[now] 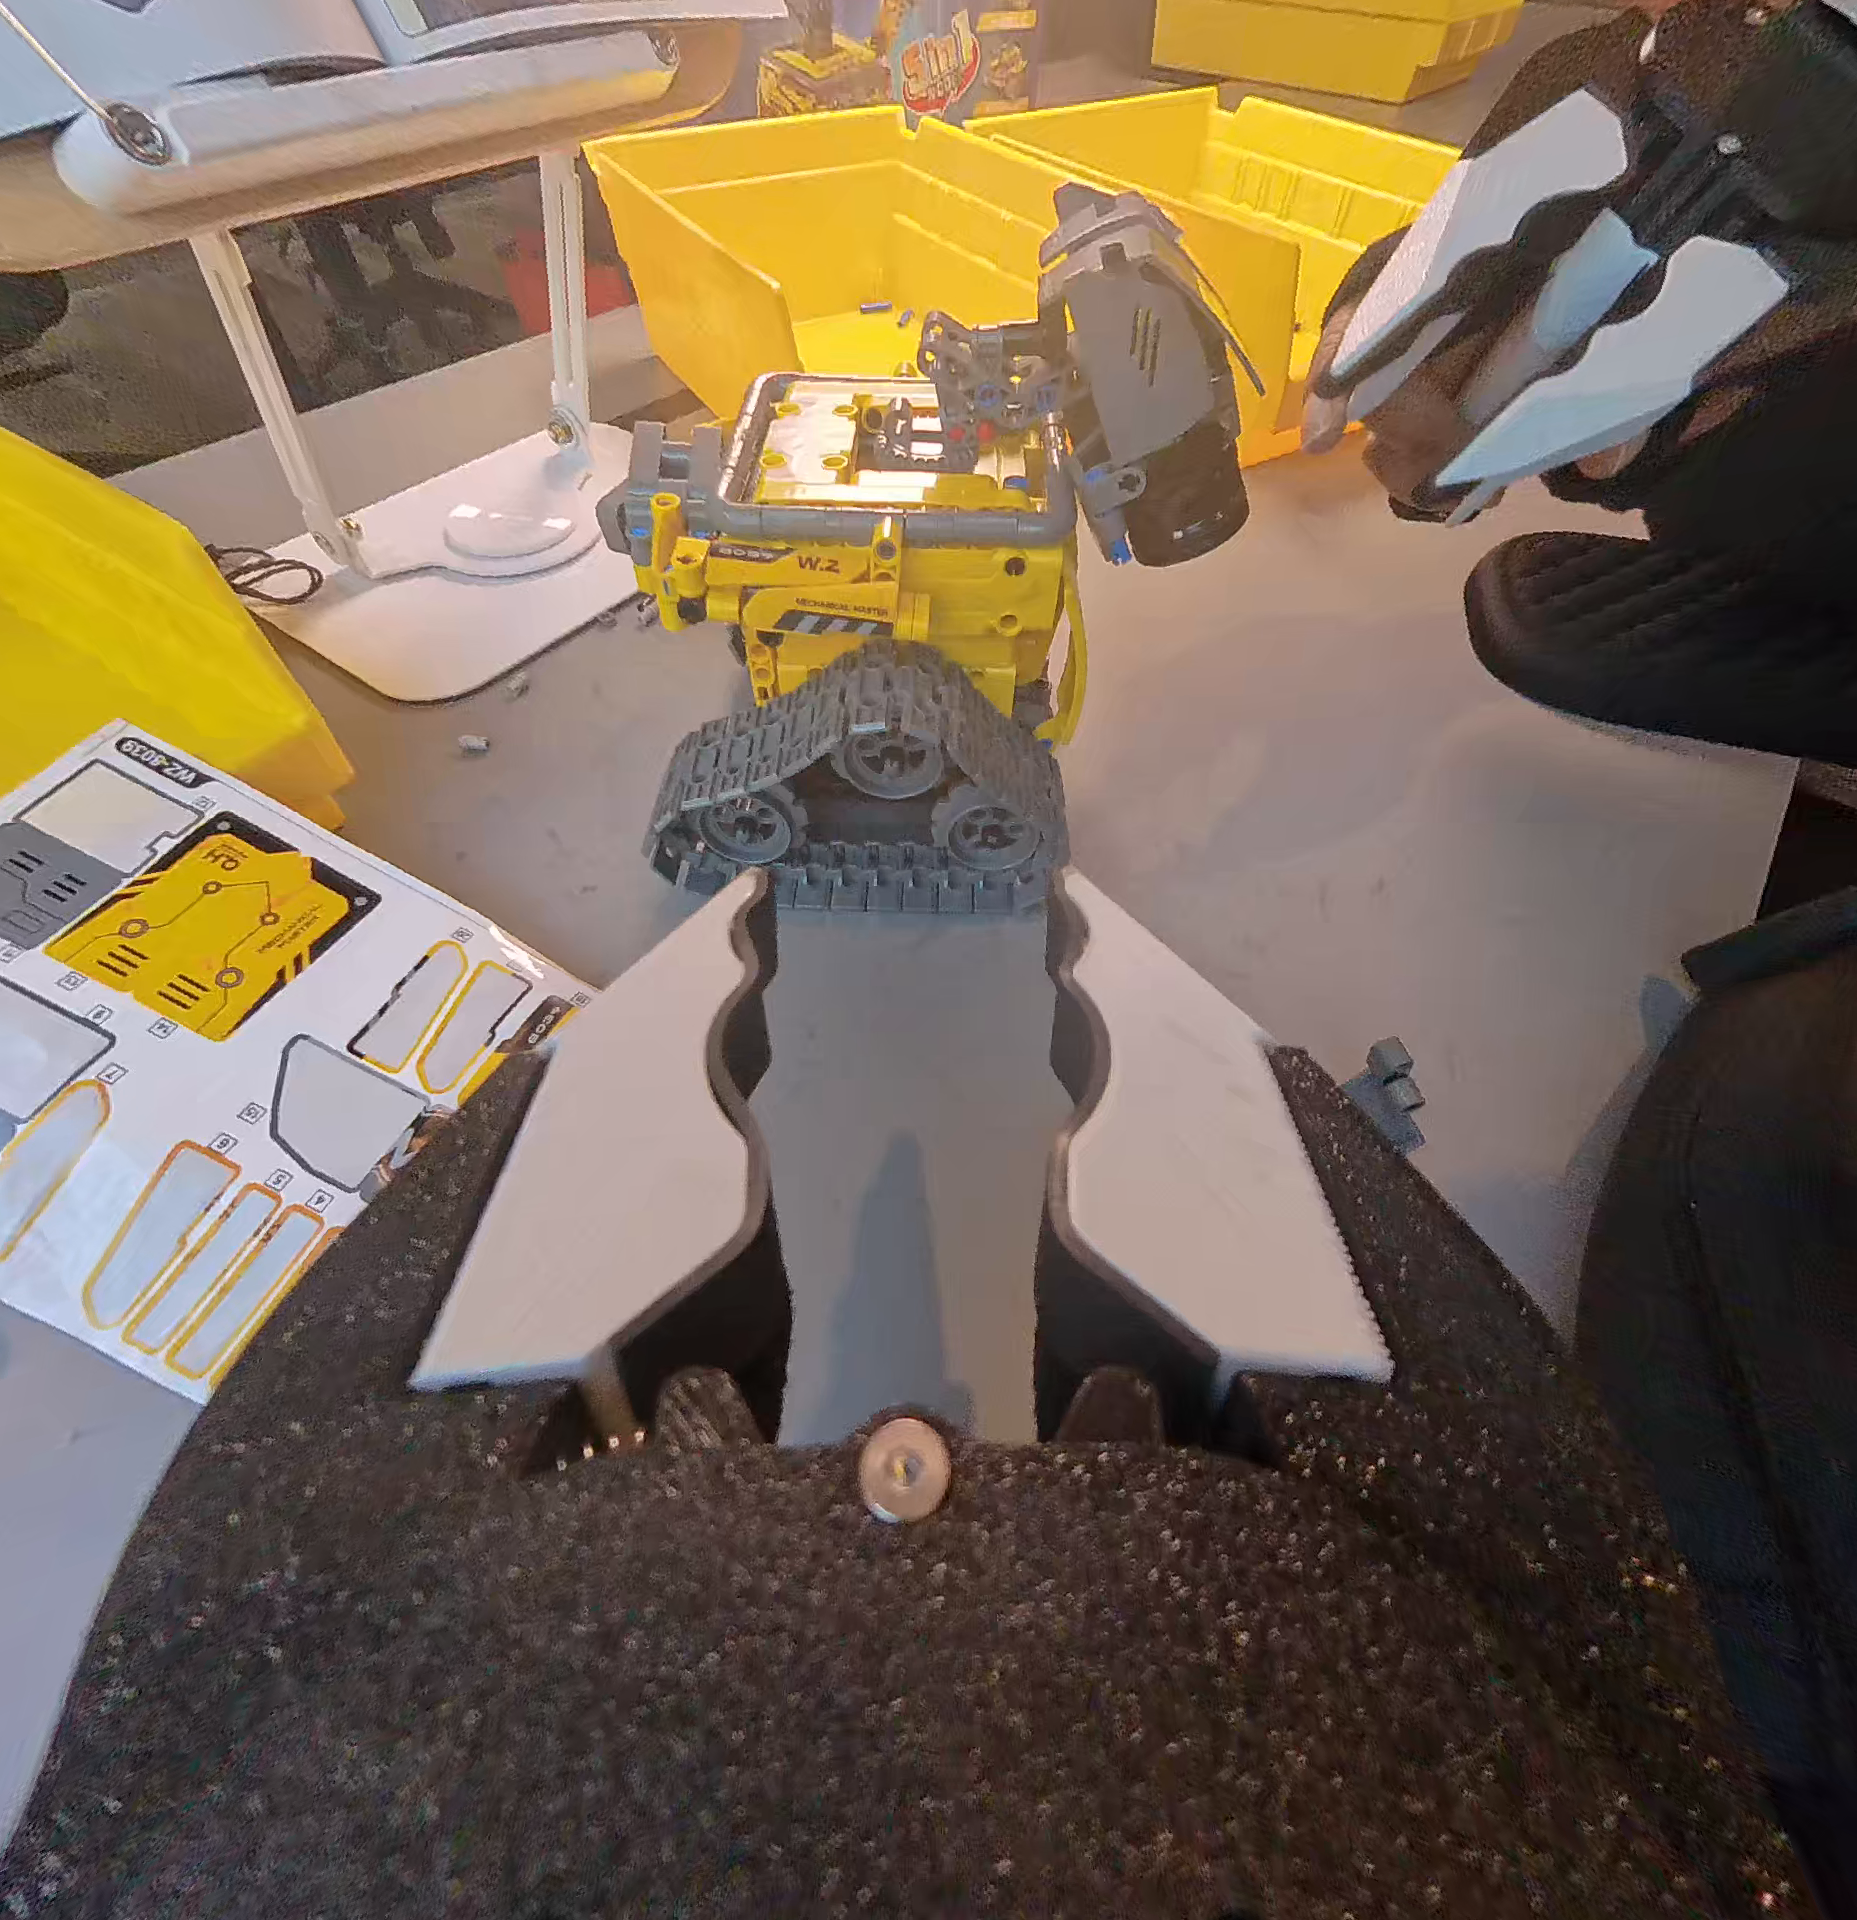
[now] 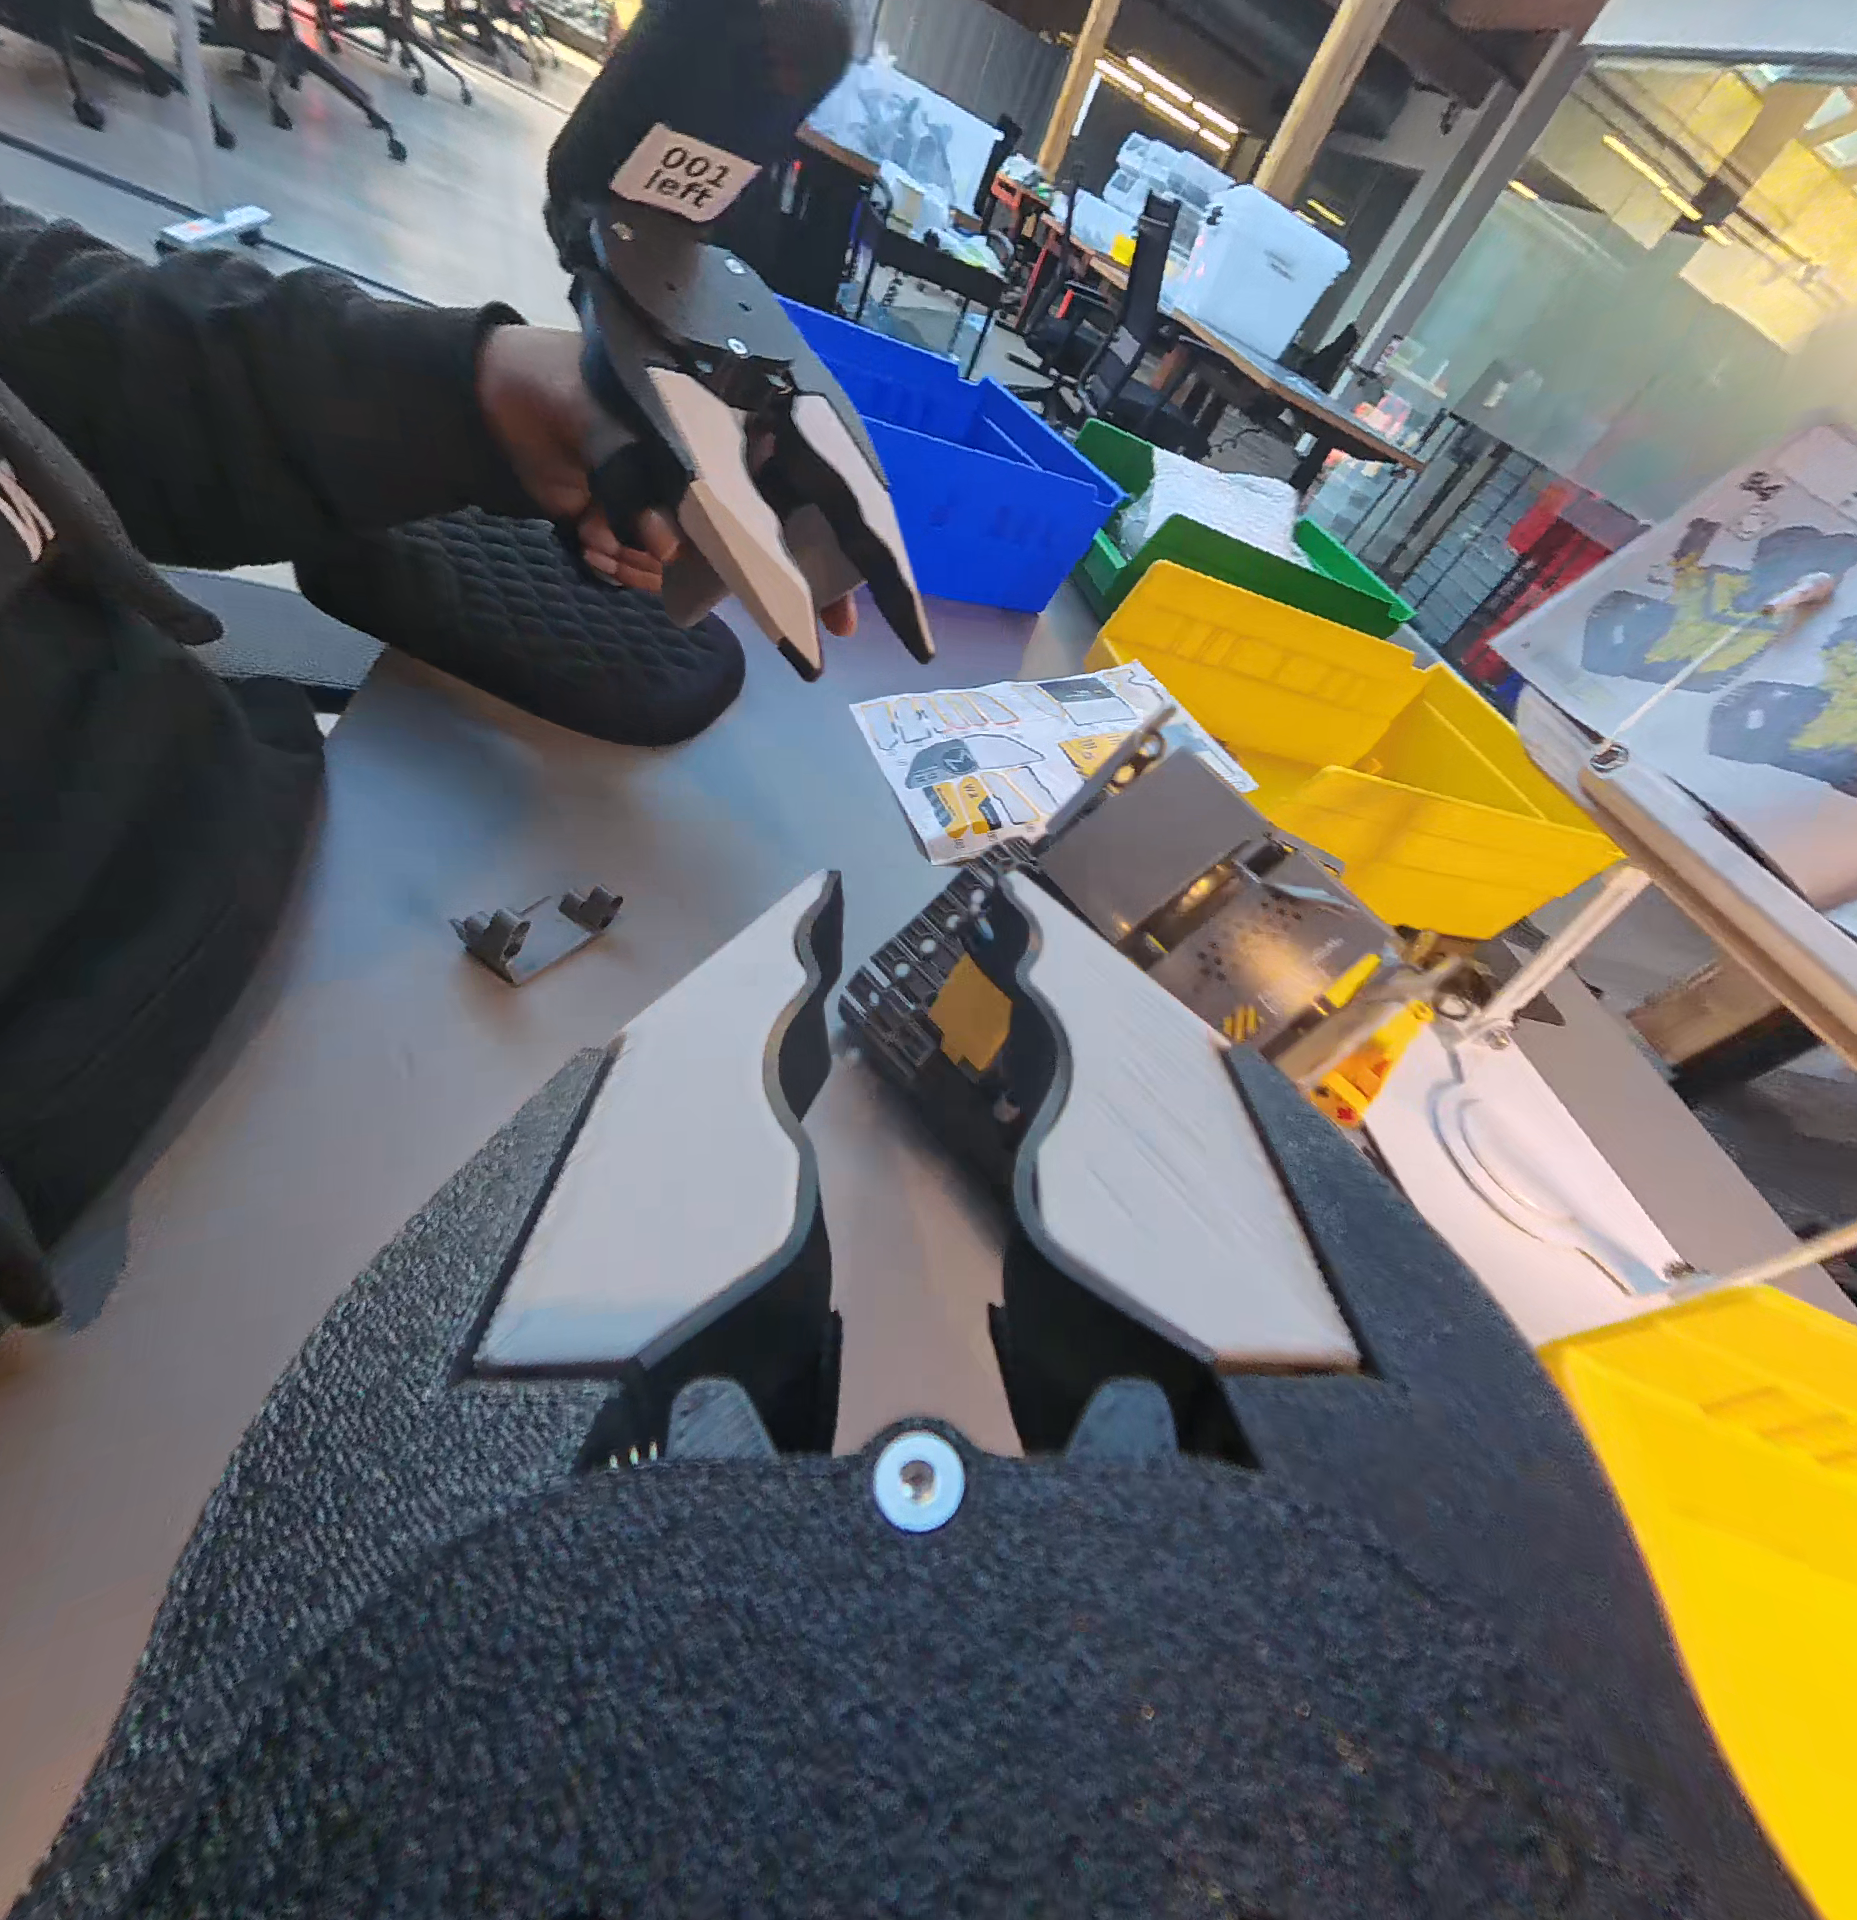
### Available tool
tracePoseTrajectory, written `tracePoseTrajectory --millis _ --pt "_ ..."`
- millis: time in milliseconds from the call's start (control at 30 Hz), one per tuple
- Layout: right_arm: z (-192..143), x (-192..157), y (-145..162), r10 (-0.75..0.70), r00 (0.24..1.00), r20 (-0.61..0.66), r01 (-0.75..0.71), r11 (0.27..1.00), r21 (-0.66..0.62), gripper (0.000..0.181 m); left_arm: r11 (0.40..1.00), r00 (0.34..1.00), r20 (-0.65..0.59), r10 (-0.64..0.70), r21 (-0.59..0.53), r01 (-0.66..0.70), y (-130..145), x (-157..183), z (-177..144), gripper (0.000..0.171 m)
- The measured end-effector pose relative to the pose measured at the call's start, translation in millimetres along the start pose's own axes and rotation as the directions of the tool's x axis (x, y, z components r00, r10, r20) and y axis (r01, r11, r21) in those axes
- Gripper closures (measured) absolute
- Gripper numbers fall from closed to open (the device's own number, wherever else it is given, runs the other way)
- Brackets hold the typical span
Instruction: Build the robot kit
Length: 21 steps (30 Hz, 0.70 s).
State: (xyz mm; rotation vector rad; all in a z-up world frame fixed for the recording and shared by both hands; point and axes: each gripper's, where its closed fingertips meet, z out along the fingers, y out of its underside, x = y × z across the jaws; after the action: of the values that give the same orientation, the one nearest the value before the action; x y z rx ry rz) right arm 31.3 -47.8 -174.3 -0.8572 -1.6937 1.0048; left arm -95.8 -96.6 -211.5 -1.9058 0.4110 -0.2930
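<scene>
A yellow and grey toy robot of building bricks stands on grey tracks on the grey table. Its grey head leans to the right. My left gripper is open and empty, just short of the tracks. My right gripper hangs open and empty to the upper right of the toy. In the right wrist view my right gripper points at the toy from close by. My left gripper shows open above the table. A small grey brick part lies loose on the left.
A sticker sheet lies at the left. Yellow bins stand behind the toy, and blue and green bins farther off. A white booklet stand holds an open booklet. A person's black sleeve and a padded armrest border the table. Across from one pair of fingers to the other is roughly 15 cm.
</scene>
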Motion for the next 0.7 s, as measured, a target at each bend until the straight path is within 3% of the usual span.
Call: tracePoseTrajectory --millis 167,300,433,600,700 --pt "-26 20 15 0.021 0.991 -0.133 -0.024 0.999 -0.020 0.139 0.999 0.999 0.008 0.036 0.010 -0.036 9 3 1 0.115" --pt "-33 16 25 0.063 0.986 -0.157 -0.069 0.997 -0.034 0.134 0.997 0.994 -0.088 0.059 -0.036 -0.062 22 28 4 0.109" --pt "-30 0 35 0.072 0.993 -0.091 -0.079 0.993 -0.082 0.135 0.971 0.948 -0.302 0.104 -0.177 -0.163 49 75 2 0.113" --pt "-16 -19 63 0.097 0.995 0.021 -0.091 0.978 -0.185 0.138 0.891 0.900 -0.372 0.227 -0.293 -0.346 80 91 16 0.119" --pt "-13 -26 77 0.123 0.991 0.054 -0.107 0.967 -0.231 0.138 0.845 0.886 -0.392 0.248 -0.359 -0.395 92 89 25 0.133"
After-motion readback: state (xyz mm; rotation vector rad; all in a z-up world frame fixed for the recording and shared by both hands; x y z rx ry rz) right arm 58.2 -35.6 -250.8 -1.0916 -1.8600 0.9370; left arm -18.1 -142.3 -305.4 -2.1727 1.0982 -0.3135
